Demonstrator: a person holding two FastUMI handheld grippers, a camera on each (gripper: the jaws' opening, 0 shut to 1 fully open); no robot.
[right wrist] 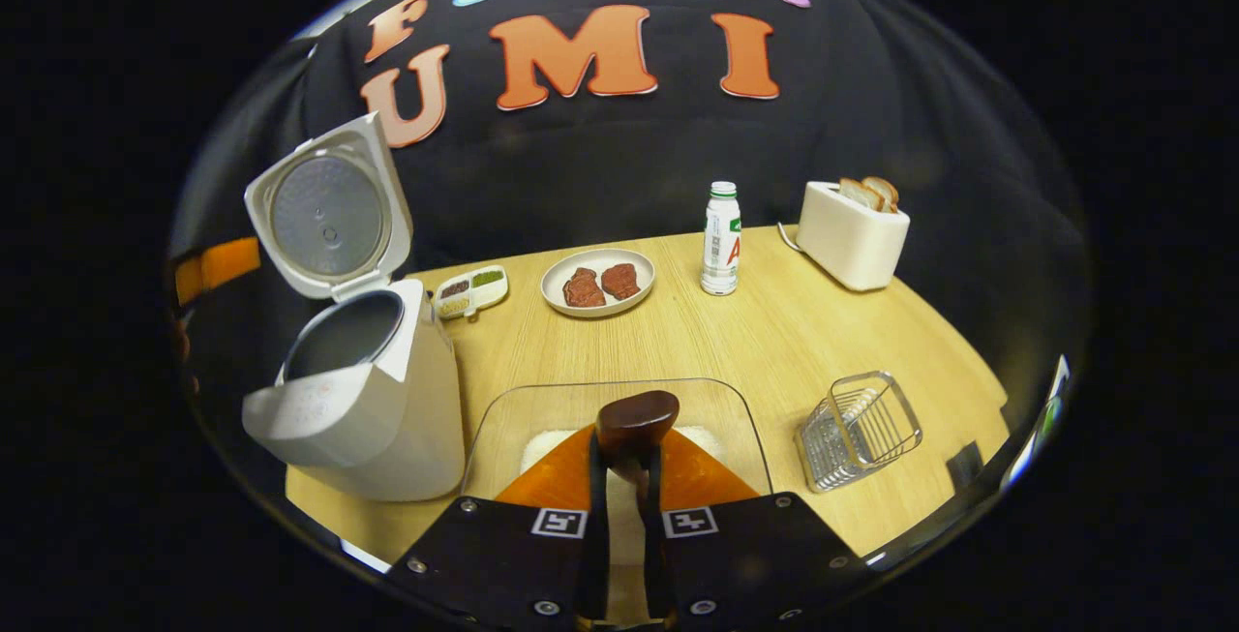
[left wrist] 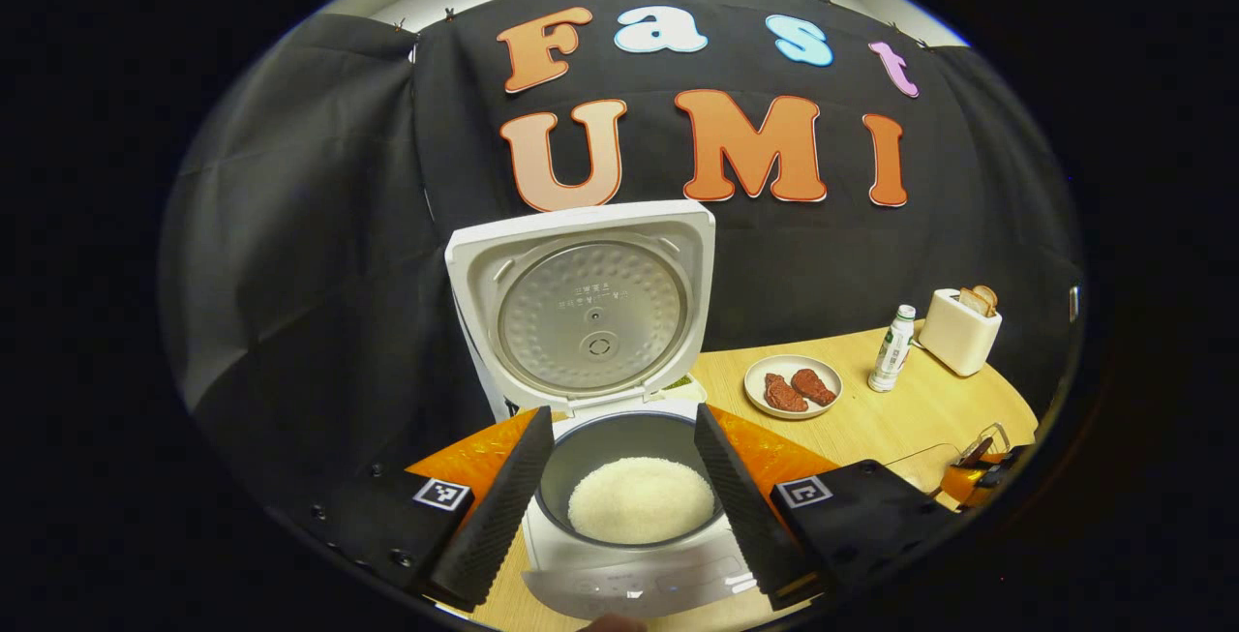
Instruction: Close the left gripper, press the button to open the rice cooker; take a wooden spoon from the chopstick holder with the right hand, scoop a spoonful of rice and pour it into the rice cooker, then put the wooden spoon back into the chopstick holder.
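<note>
The white rice cooker [left wrist: 629,555] stands with its lid [left wrist: 586,308] raised, and white rice [left wrist: 641,499] lies in the inner pot. My left gripper [left wrist: 622,414] is open, one finger on each side of the pot and nothing between them. In the right gripper view, my right gripper [right wrist: 626,456] is shut on the dark wooden spoon [right wrist: 636,419]. The spoon's bowl points forward over a clear glass box [right wrist: 503,419] holding rice. The open cooker [right wrist: 358,400] is to its left and the wire chopstick holder [right wrist: 859,431] to its right. Whether the spoon holds rice I cannot tell.
On the wooden table [right wrist: 774,332] behind stand a plate with two reddish meat pieces [right wrist: 598,282], a small divided dish [right wrist: 471,289], a white bottle [right wrist: 721,238] and a toaster with bread [right wrist: 854,233]. The black cloth wall closes off the back.
</note>
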